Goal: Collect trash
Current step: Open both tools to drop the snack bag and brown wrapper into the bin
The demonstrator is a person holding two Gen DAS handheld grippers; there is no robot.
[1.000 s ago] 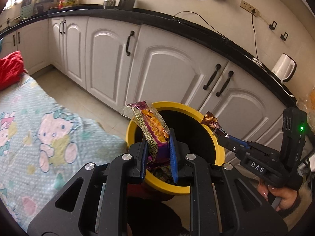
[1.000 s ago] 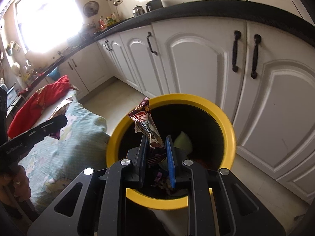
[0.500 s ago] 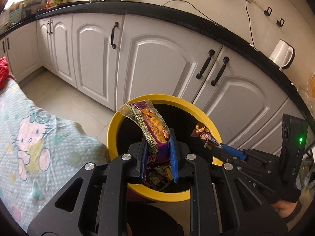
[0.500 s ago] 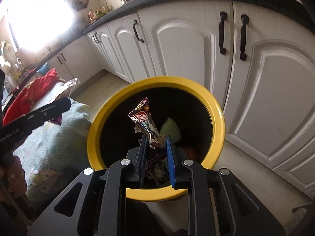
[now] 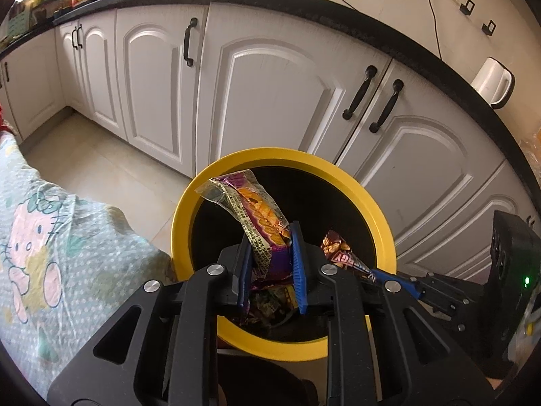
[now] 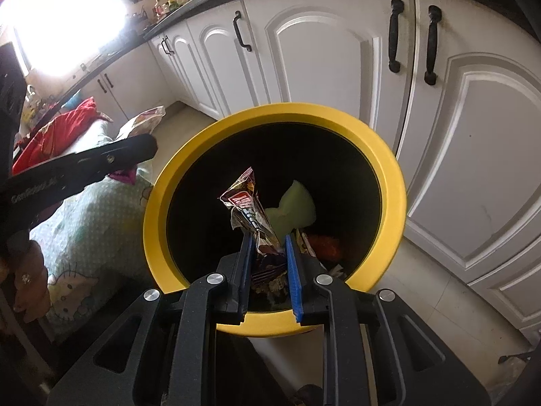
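Left wrist view, left to right. At 9 o'clock: cartoon-print bedsheet, pale green, draped over a raised surface just beside the bin. At 12 o'clock: white cabinet doors with black handles under a dark countertop. Centre: yellow-rimmed trash bin, black inside, standing on the tiled floor in front of the cabinets. Left gripper is above the bin mouth, blue pads pinching a purple-and-orange snack wrapper; the wrapper's free end sticks up and leans toward 11 o'clock, over the bin opening. At 3 to 4 o'clock: right gripper reaches in from the right, its tip over the bin, clamped on a brown candy wrapper. At 2 o'clock, on the countertop: white electric kettle.

Right wrist view, left to right. At 9 o'clock: a finger of the left gripper pointing toward the bin, snack wrapper showing past its tip. Behind it, red cloth on the sheet. Centre: right gripper over the bin opening, pads pressed onto the brown candy wrapper, which stands up between them. Inside the bin, just past the wrapper toward 1 o'clock: pale green trash piece; something orange-red lower right. Cabinet doors fill 1 to 4 o'clock.
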